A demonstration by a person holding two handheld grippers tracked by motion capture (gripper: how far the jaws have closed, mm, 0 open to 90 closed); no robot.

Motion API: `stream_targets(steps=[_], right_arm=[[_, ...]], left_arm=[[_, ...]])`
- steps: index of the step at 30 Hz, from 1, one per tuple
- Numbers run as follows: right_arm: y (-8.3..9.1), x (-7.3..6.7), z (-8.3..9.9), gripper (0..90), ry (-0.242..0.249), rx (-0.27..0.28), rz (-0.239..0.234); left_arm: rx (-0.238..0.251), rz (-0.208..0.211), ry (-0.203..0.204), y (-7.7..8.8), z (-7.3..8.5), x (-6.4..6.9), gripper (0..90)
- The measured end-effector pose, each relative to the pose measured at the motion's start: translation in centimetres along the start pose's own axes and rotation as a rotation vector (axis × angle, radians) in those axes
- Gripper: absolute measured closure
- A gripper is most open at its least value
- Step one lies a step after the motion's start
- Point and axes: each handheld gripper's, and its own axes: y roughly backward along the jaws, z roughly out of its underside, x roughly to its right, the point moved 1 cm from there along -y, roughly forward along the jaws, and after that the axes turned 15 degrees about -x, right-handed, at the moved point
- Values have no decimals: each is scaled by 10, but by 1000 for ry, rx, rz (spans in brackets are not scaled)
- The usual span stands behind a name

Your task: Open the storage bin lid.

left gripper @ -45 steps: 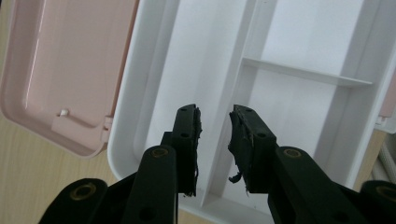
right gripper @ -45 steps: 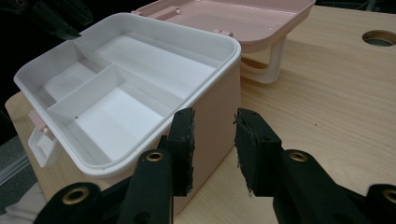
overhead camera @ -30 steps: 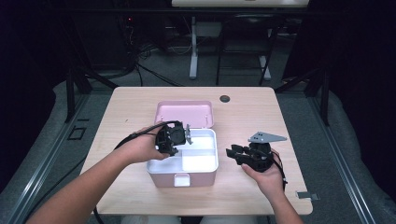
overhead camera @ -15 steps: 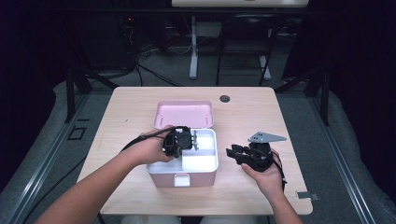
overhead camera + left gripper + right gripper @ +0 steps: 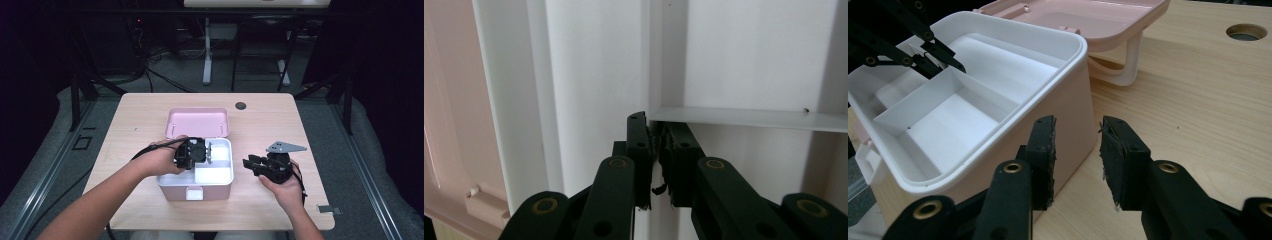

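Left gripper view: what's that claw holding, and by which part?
The left claw, its jaws just closing, pinches the white tray by a thin divider wall, next to where two dividers cross.

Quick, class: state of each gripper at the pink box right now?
Left gripper: jaws just closing, now pinched on the white tray's divider.
Right gripper: open, holding nothing, beside the pink box.

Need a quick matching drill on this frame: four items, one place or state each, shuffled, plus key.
1. left gripper
2. right gripper
3. pink hinged lid
4. round hole in the wooden table

a. lying open behind the white divided tray
b. jaws just closed on a tray divider
c. far edge, beyond the lid
d. jaws apart, right of the box

Pairs: 1-b, 2-d, 3-a, 4-c
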Motion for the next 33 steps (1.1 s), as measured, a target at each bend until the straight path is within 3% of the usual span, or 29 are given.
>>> stream_targets(steps=[4,13,19,26,33], right_arm=[[0,1,0,668,2,0,4],[0,3,1,667,-7,2,5],[2,5,1,667,-14,9,9],[4,6,1,660,-21,19,10],[3,8,1,574,-31,23,23]], left_arm=[[-11,2,-16,1,0,3,838],[-19,16,2,9,2,2,858],[17,-11,22,27,11,-2,893],[13,-30,87,45,29,-7,893],[3,40,222,47,61,-17,893]])
